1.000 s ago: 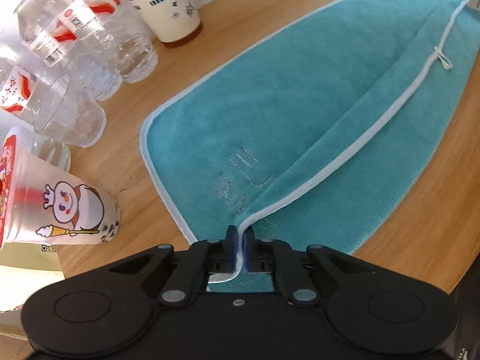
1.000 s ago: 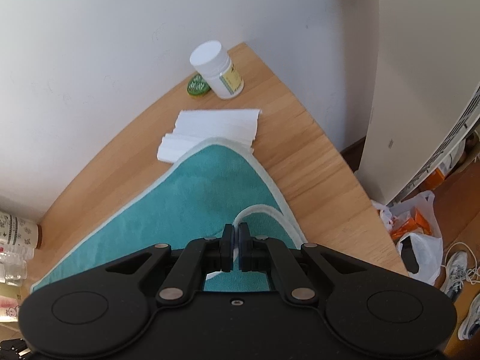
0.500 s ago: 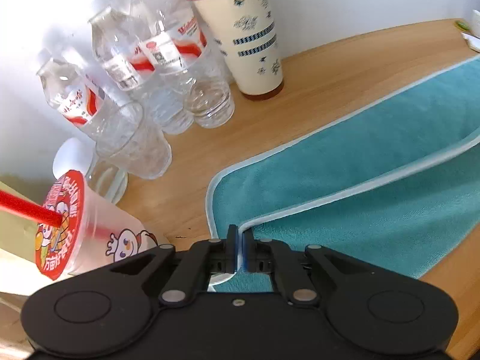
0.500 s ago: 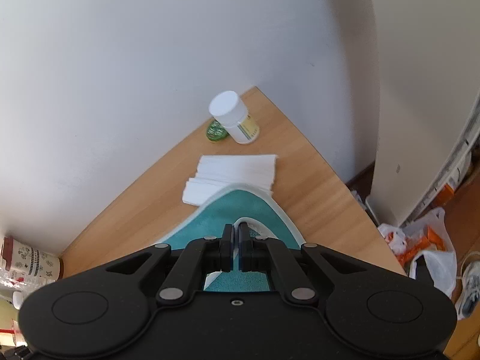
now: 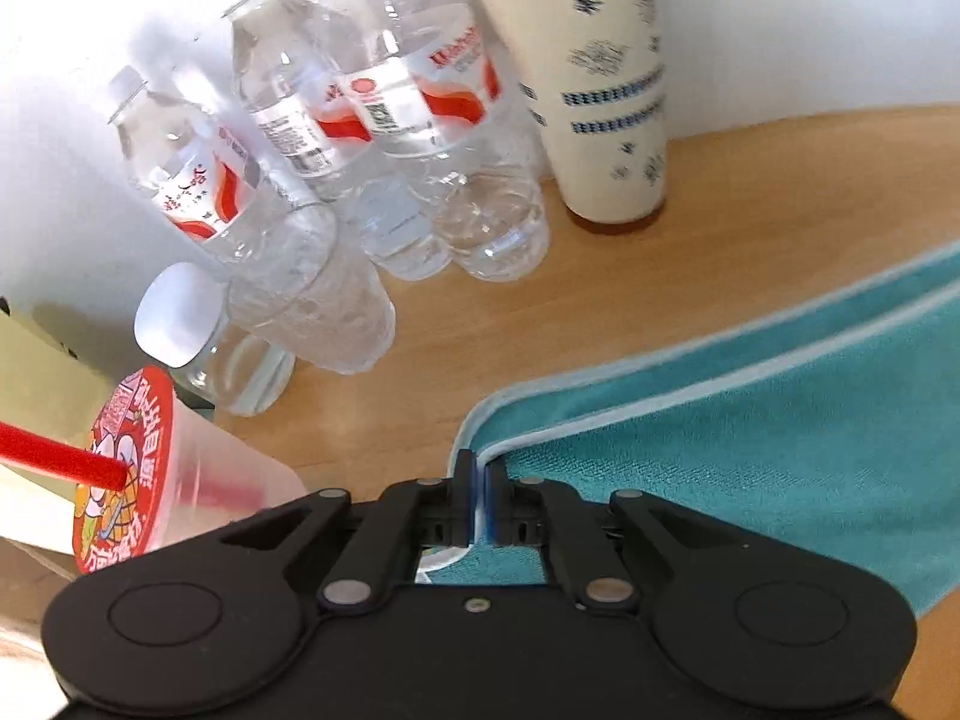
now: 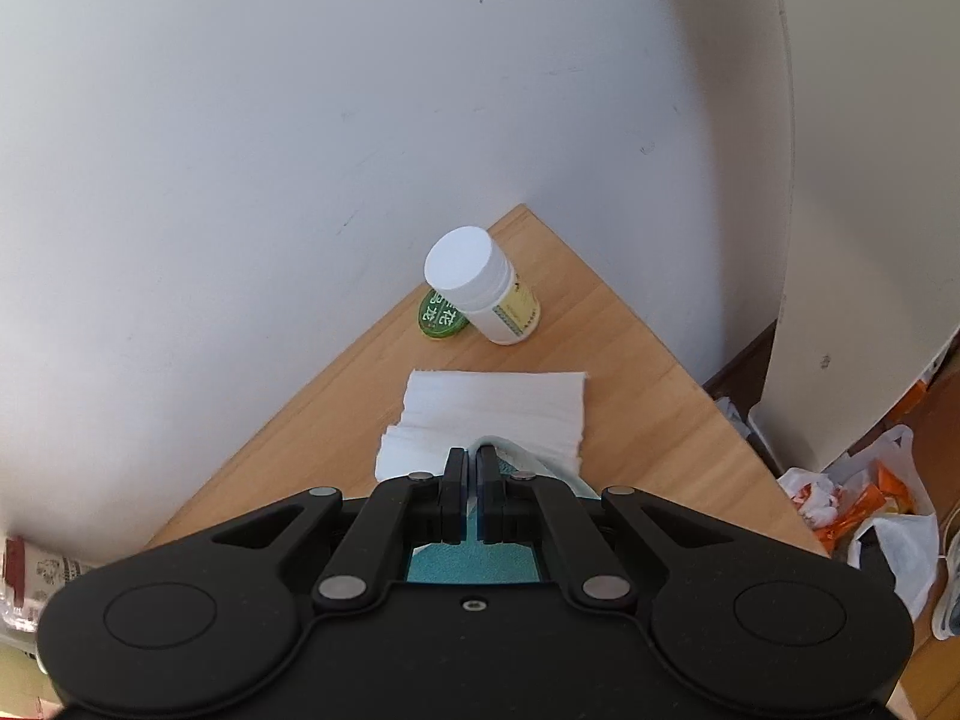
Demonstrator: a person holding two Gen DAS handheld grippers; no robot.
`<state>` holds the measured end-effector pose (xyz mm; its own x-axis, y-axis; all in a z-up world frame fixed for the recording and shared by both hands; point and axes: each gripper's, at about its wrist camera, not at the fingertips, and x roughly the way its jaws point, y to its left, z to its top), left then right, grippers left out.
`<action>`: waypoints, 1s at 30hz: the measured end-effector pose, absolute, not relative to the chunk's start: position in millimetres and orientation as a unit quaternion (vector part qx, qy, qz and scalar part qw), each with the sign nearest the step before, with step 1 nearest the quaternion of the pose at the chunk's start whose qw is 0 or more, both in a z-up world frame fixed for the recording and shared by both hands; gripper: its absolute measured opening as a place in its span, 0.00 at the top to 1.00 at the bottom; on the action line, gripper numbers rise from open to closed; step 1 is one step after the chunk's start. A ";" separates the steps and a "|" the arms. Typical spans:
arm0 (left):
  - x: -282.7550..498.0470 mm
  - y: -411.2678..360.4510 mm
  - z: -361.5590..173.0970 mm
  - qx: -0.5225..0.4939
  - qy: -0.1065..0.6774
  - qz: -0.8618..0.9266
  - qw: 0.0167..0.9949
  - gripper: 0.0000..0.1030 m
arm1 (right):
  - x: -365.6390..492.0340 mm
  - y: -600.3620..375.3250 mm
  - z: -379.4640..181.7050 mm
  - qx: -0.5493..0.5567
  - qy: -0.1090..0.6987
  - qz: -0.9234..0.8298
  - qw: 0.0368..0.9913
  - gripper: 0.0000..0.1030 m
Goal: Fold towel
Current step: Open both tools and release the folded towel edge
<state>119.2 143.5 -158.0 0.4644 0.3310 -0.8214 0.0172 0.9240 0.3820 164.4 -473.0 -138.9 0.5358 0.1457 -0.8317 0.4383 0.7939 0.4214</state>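
A teal towel [image 5: 750,450] with a pale hem lies on the wooden table [image 5: 600,312], its upper layer folded over so two hems run nearly parallel. My left gripper [image 5: 478,468] is shut on the towel's near left corner hem. In the right wrist view only a small piece of the towel [image 6: 504,450] shows at the fingertips, and my right gripper [image 6: 471,459] is shut on that corner over the white napkins. The bulk of the towel is hidden under both gripper bodies.
Several clear water bottles [image 5: 360,138] and a cream cup with a red lid [image 5: 600,90] stand left of the towel. A red-topped drink cup [image 5: 150,480] with a straw sits nearest. Folded white napkins [image 6: 492,414], a white pill bottle [image 6: 480,294] and a green lid [image 6: 441,315] crowd the table's far right corner.
Both grippers have carried their held towel corners toward the far side. The folded layer's hem now nearly meets the far hem. The bottles, napkins and pill bottle loom closer.
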 end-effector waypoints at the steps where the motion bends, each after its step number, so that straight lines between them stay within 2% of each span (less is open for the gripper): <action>1: 121.8 143.3 -159.2 0.171 0.510 0.096 0.838 0.98 | 167.1 -471.9 -140.6 0.306 0.475 -0.090 0.820 0.98; 11: 149.9 140.2 -175.8 0.175 0.521 0.124 0.826 0.95 | 189.8 -470.6 -166.8 0.294 0.501 -0.114 0.806 0.97; 13: 155.0 142.0 -177.4 0.168 0.519 0.136 0.827 0.93 | 191.0 -469.4 -170.3 0.296 0.502 -0.117 0.804 0.92; 15: 158.4 142.2 -177.1 0.161 0.518 0.139 0.829 0.89 | 191.8 -467.4 -168.8 0.287 0.500 -0.125 0.807 0.77; 16: 158.9 140.8 -175.9 0.163 0.516 0.144 0.828 0.83 | 191.7 -466.8 -165.9 0.281 0.497 -0.129 0.811 0.72; 18: 159.1 138.9 -169.8 0.162 0.503 0.153 0.835 0.63 | 188.3 -466.6 -153.8 0.272 0.484 -0.132 0.821 0.72; 19: 159.0 138.4 -167.1 0.160 0.498 0.151 0.838 0.49 | 186.1 -467.0 -147.7 0.269 0.480 -0.132 0.825 0.72; 25: 151.1 126.1 -157.4 0.199 0.479 0.146 0.843 0.47 | 165.3 -465.5 -123.0 0.221 0.483 -0.108 0.840 0.70; 27: 141.6 120.8 -153.3 0.214 0.471 0.143 0.844 0.44 | 151.2 -460.3 -125.1 0.196 0.501 -0.105 0.836 0.69; 30: 124.0 114.8 -148.1 0.214 0.471 0.127 0.846 0.35 | 128.2 -454.5 -135.5 0.175 0.522 -0.104 0.828 0.62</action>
